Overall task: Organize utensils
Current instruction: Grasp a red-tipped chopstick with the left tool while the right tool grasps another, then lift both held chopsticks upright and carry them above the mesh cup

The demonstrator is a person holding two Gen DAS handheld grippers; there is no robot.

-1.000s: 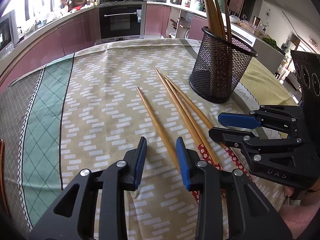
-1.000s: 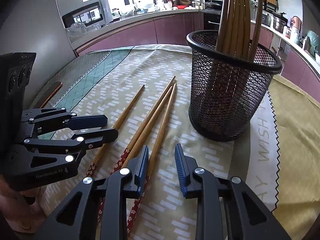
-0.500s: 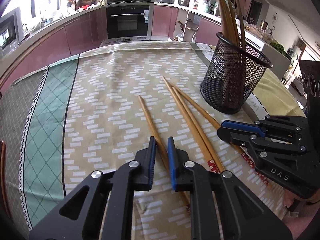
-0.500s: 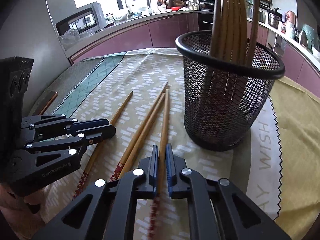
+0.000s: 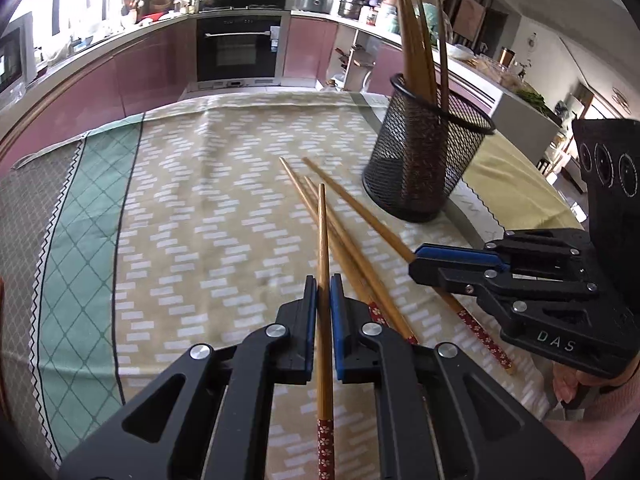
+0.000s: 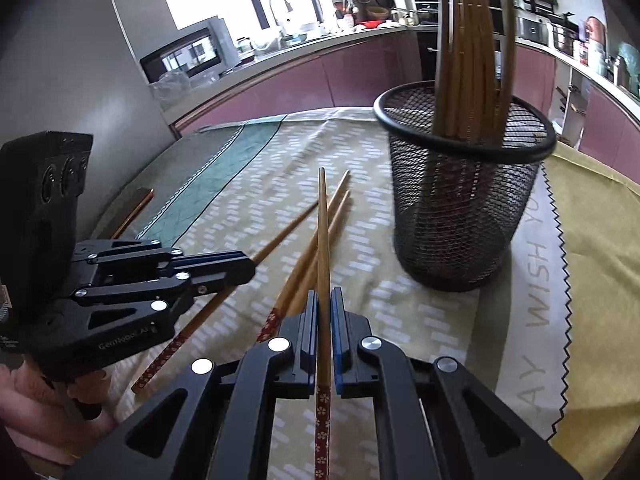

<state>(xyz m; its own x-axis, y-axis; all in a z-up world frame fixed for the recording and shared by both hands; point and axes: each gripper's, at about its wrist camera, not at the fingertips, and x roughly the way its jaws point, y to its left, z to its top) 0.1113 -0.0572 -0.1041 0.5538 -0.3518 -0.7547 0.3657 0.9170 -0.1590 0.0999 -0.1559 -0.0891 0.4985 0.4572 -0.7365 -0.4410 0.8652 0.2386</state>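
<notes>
While 1 s back both grippers stood open over the cloth, each is now clamped on a chopstick.
L gripper: left gripper (image 5: 324, 292) jaws pinched tight on a chopstick (image 5: 322, 240); a sec ago that stick lay flat between the open pads, now its tip sits raised and crosses over the others.
R gripper: right gripper (image 6: 324, 304) likewise clenched on its own chopstick (image 6: 322, 232), tip up and fwd; before, pads stood apart w/ the stick on the cloth.
Also seen: right gripper (image 5: 460, 258) from L cam, shut on a stick whose flowered red end pokes out behind; left gripper (image 6: 224, 266) from R cam, same.
Loose sticks: two chopsticks (image 5: 352, 256) remain on tablecloth (image 5: 200, 220), mid-table, just beside the held ones, unmoved.
Holder: black mesh cup (image 6: 464, 200) upright toward the table's far right edge, near the sticks' tips but apart.
Holder contents: bundle of wooden chopsticks (image 6: 468, 60) standing tips up, leaning on the rim; count unclear, same as before.
Person: hand (image 6: 32, 412) grips L tool's handle.
</notes>
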